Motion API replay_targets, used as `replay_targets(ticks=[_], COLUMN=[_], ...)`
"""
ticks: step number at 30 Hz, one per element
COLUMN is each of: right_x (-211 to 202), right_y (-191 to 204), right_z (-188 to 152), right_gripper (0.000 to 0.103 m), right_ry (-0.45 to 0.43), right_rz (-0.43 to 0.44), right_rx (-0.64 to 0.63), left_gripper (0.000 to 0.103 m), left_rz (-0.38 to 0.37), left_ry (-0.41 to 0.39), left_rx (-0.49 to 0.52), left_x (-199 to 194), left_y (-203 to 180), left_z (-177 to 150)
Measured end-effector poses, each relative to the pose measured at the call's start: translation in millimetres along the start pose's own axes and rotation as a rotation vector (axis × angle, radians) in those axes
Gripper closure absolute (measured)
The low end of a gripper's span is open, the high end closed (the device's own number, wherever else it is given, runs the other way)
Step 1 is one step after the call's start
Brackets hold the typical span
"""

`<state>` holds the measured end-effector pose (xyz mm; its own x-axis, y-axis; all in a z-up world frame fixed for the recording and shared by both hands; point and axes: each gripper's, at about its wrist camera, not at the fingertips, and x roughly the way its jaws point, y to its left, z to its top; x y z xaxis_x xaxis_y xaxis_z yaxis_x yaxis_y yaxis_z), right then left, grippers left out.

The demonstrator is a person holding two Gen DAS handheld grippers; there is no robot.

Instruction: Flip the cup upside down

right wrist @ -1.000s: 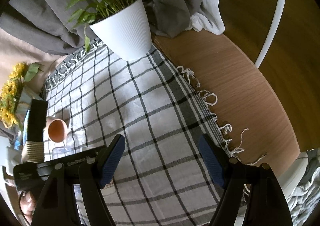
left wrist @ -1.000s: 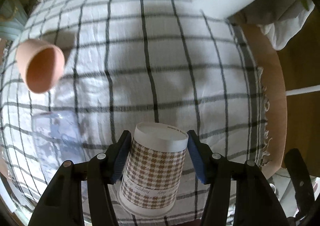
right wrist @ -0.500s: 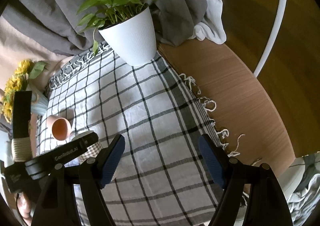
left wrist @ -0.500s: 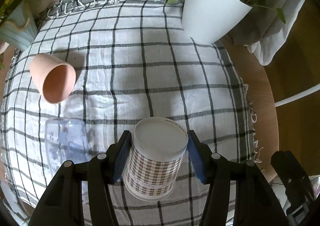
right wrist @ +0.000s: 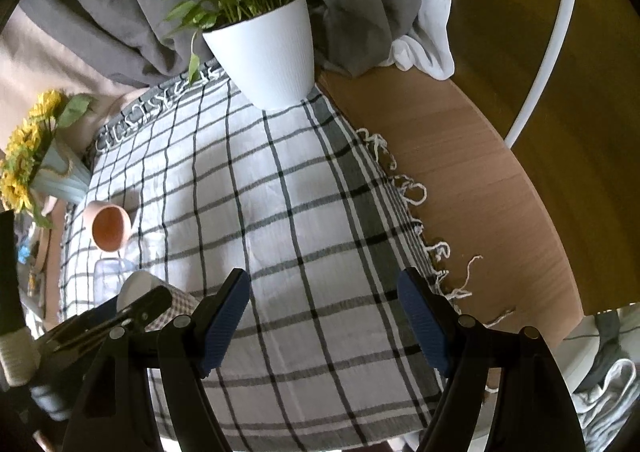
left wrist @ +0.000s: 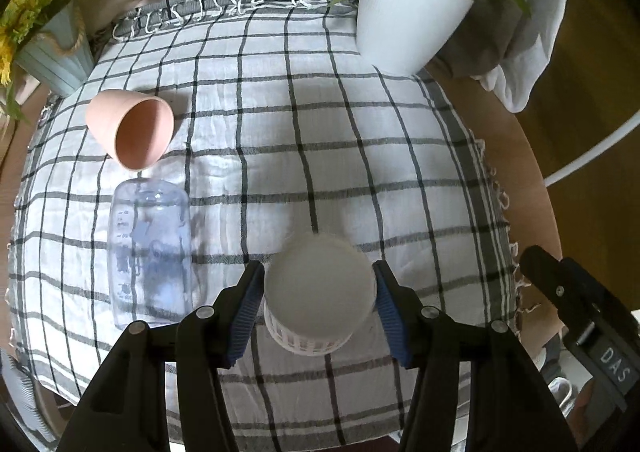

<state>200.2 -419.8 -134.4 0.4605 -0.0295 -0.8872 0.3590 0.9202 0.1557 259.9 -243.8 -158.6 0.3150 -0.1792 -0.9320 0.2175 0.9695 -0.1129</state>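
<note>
A paper cup (left wrist: 318, 290) with a brown houndstooth pattern sits between the fingers of my left gripper (left wrist: 319, 298). Its white flat base faces the camera and its rim points away, toward the checked cloth (left wrist: 304, 132). The gripper is shut on it and holds it above the cloth. In the right wrist view the cup (right wrist: 138, 286) shows at lower left, partly hidden by the left gripper's black body. My right gripper (right wrist: 324, 316) is open and empty above the cloth's right part.
A pink cup (left wrist: 132, 128) lies on its side at the left, with a clear plastic cup (left wrist: 150, 256) in front of it. A white plant pot (left wrist: 404, 28) stands at back right, a sunflower vase (left wrist: 52, 48) at back left. The wooden table edge (right wrist: 460, 180) runs along the right.
My left gripper has tilted and lifted the paper cup, so its base now faces the camera instead of its patterned side. The right gripper has shifted slightly and stays open.
</note>
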Motion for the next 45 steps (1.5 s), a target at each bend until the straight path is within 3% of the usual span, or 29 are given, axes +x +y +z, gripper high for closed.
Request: replay_targets(ticks=[9,10,12,16,18,21,26,31,34,40,45], right_x=[7,7,7,6,4,-4,-34,-72,-92,-121,-152], right_y=[0,1,1,2,1,1,15,45,57,81,106], right_z=[-10,-11,-12,-13,-14,-16,-25,-45,-62,-103,-143], right_gripper=[0.027,0.027,0.027,0.026,0.022,0.022,0.016,0.011,0.010,0.010,0.010], right_ry=[0.039,0.041,0.044,0.042,0.039,0.023,-0.057,-0.197,-0.270,-0.336,-0.417], right_rz=[0.007,0.011,0.013,0.013,0.005,0.003,0.008,0.021,0.050,0.106,0.071], right_rx=[-0.017,-0.019,-0.024,-0.025,-0.019,-0.013,-0.033,-0.115,-0.117,-0.102,-0.137], left_gripper=[0.048,0.046,0.029,0.024,0.014,0.009,0.007,0.000,0.000,0.000,0.000], left_rz=[0.005,0.014,0.025,0.056,0.072,0.099,0.117,0.117,0.147,0.304,0.272], left_ry=[0.010,0.008,0.010,-0.046,-0.091,-0.166,-0.319,-0.551,-0.559,-0.615,-0.618], left_rx=[-0.017,-0.014,-0.008,-0.016,-0.025,-0.048,-0.106,-0.234,-0.212,-0.034,-0.014], left_x=[-2,-3,-3,-14,-26,-46,-89,-135,-151,-181,-200], left_y=[2,1,0,2,5,14,39,78,94,106,129], left_z=[-6,-6,-5,-4,-5,-10,-31,-69,-86,-128,-162])
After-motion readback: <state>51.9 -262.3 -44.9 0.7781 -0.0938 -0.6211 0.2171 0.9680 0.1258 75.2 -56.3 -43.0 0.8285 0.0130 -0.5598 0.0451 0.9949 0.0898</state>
